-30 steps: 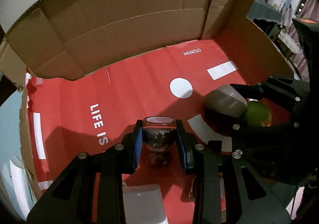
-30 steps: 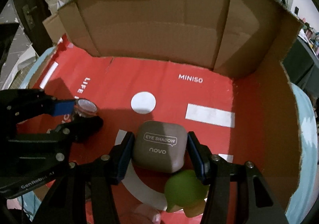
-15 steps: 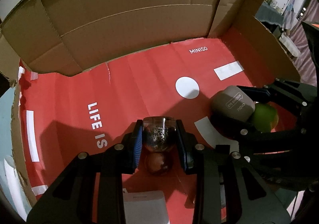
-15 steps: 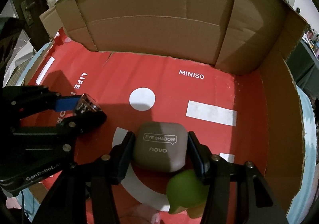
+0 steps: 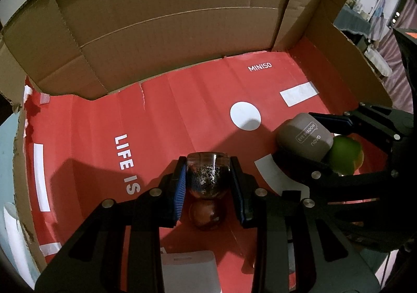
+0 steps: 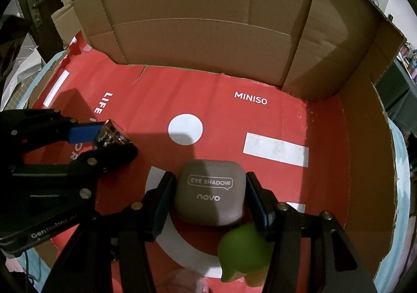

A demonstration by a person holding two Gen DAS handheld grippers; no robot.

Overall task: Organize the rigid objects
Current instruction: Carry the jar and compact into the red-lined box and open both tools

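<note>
My left gripper (image 5: pixel 208 178) is shut on a small clear jar of dark glittery stuff (image 5: pixel 208 175) and holds it above the red floor of the cardboard box (image 5: pixel 161 110). The jar also shows in the right wrist view (image 6: pixel 110 134). My right gripper (image 6: pixel 209 194) is shut on a grey-brown eye shadow case (image 6: pixel 210 195), marked EYE SHADOW novo, held over the white arc print. The case shows at the right of the left wrist view (image 5: pixel 305 139). A green toy (image 6: pixel 245 251) lies under the right gripper.
Brown cardboard walls (image 6: pixel 208 32) rise at the back and right of the box. A round dark red object (image 5: pixel 207 216) lies on the floor below the jar. A white flat item (image 5: pixel 189 270) lies at the near edge. A pink item (image 6: pixel 182 282) shows at the bottom.
Both grippers have risen a little with their loads; the box floor looks farther away. The jar and the case stay gripped.
</note>
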